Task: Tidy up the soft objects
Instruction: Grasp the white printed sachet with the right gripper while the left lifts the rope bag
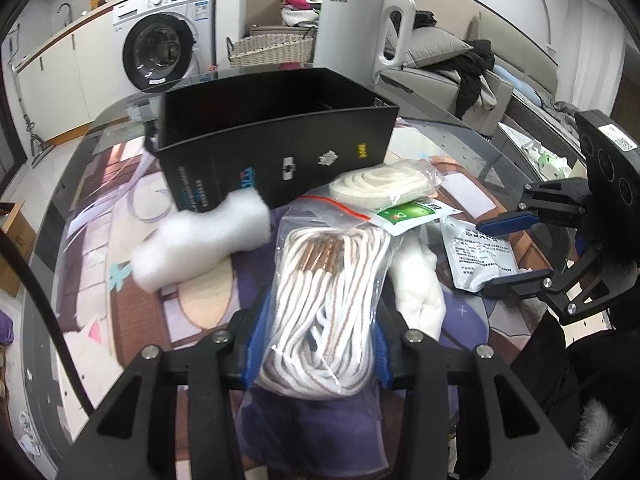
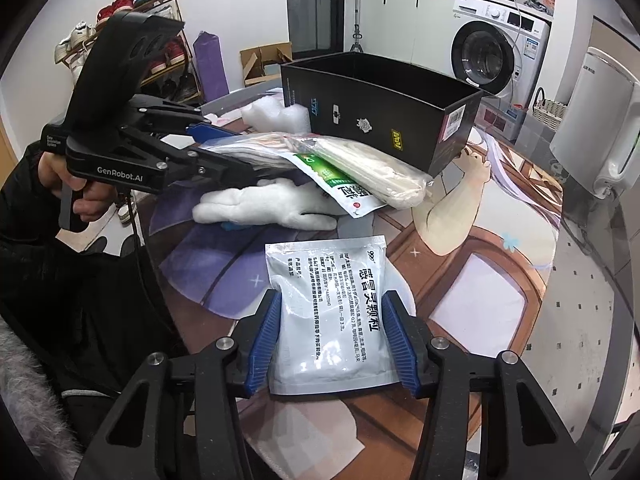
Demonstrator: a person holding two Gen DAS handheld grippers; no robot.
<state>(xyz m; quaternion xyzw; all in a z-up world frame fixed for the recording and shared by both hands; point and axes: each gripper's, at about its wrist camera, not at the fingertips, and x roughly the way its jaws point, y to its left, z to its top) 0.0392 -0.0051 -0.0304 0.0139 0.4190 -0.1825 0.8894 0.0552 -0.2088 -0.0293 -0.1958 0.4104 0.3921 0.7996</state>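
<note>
My left gripper (image 1: 318,344) has its blue pads on both sides of a clear zip bag of white cords (image 1: 324,304), seemingly shut on it; it also shows in the right wrist view (image 2: 218,148). My right gripper (image 2: 332,344) is open, its pads on either side of a silver medicine pouch (image 2: 332,312) lying flat on the mat; the pouch also shows in the left wrist view (image 1: 480,254). A black open box (image 1: 276,148) stands behind. Beside it lie white foam (image 1: 200,240), a bag of cream cord (image 1: 384,186), a green-white sachet (image 1: 412,214) and a white plush piece (image 1: 420,292).
A white electric kettle (image 1: 360,28) stands behind the box at the table's far edge. The table carries a printed anime mat (image 2: 500,280). A washing machine (image 1: 160,48) and a wicker basket (image 1: 272,48) stand beyond the table.
</note>
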